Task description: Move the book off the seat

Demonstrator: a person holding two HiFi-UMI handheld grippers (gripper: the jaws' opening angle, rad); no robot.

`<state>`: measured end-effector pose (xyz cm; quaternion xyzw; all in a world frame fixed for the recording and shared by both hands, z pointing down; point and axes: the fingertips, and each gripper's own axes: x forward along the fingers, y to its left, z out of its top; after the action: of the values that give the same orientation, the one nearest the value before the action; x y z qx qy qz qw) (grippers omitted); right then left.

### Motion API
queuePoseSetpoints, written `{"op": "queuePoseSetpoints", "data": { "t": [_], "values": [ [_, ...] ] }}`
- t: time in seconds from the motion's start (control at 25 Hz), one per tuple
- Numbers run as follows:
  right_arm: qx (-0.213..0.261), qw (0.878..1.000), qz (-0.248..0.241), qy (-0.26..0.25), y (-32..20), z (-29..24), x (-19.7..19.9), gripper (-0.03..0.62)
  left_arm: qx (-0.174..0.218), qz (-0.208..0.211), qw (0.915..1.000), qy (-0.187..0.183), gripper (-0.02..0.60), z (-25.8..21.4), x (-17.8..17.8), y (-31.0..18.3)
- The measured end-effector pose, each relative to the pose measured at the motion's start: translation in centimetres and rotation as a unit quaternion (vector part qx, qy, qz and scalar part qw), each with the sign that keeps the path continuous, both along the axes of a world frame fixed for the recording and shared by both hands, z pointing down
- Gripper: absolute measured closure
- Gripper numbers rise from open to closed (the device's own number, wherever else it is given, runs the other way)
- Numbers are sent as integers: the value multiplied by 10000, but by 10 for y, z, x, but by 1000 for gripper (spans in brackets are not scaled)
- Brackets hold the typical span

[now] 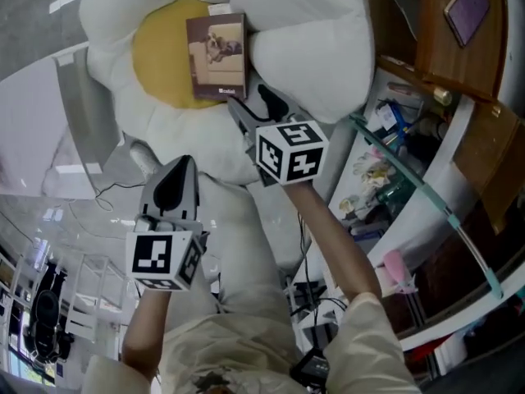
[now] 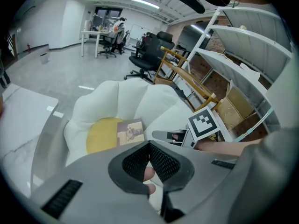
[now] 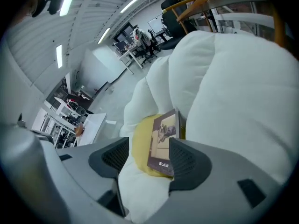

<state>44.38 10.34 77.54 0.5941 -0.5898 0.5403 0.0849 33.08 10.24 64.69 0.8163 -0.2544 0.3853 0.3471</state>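
- Approach step — book (image 1: 217, 56) lies flat on the yellow centre of the seat (image 1: 131, 6).
- Right tongs (image 3: 147, 155) open, empty, near book; left tongs (image 2: 149, 144) closed, empty, farther from book.
- Next — probably straddle book's near edge, then close.

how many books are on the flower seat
1. The book lies flat on the yellow centre of the white flower seat. A pale edge peeks from under its far end, so another may be hidden there.
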Motion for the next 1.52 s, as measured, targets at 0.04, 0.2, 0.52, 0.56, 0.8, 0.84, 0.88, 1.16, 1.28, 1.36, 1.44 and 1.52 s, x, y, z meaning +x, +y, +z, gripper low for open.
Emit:
{"op": "queuePoseSetpoints", "data": {
  "t": [0.04,0.2,0.52,0.56,0.8,0.84,0.88,1.16,1.28,1.36,1.44,1.52],
  "values": [
    [-48,10000,0,-28,0,6,0,329,-90,-19,10000,24,571,5,-1,3],
    [-126,9999,-69,-28,-5,21,-2,329,-179,-129,9998,-28,571,19,-6,4],
    [-565,9981,222,-144,-8,64,0,329,-204,-190,9996,-83,571,45,-10,6],
    [-678,9969,331,-207,-7,71,1,329,-219,-200,9995,-86,572,49,-10,6],
    [-994,9928,614,-271,-11,99,7,326,-243,-191,9995,-108,571,67,-9,5],
    [-1038,9924,605,-250,-12,104,7,324,-251,-175,9995,-121,571,70,-9,6],
    [-1090,9919,605,-225,-12,110,6,322,-253,-151,9995,-135,571,72,-9,7],
    [-1391,9884,610,-34,-20,147,9,304,-254,-56,9996,-147,571,79,-6,8],
    [-1593,9861,450,129,-21,165,9,298,-325,-60,9994,-130,571,83,-7,7],
    [-1741,9840,282,247,-23,176,8,284,-329,-69,9994,-115,571,83,-8,6],
    [-1888,9815,147,297,-25,186,5,259,-328,-77,9994,-109,571,83,-10,5],
    [-1996,9795,64,265,-25,194,2,253,-338,-75,9993,-114,572,83,-13,6]
  ]
}}
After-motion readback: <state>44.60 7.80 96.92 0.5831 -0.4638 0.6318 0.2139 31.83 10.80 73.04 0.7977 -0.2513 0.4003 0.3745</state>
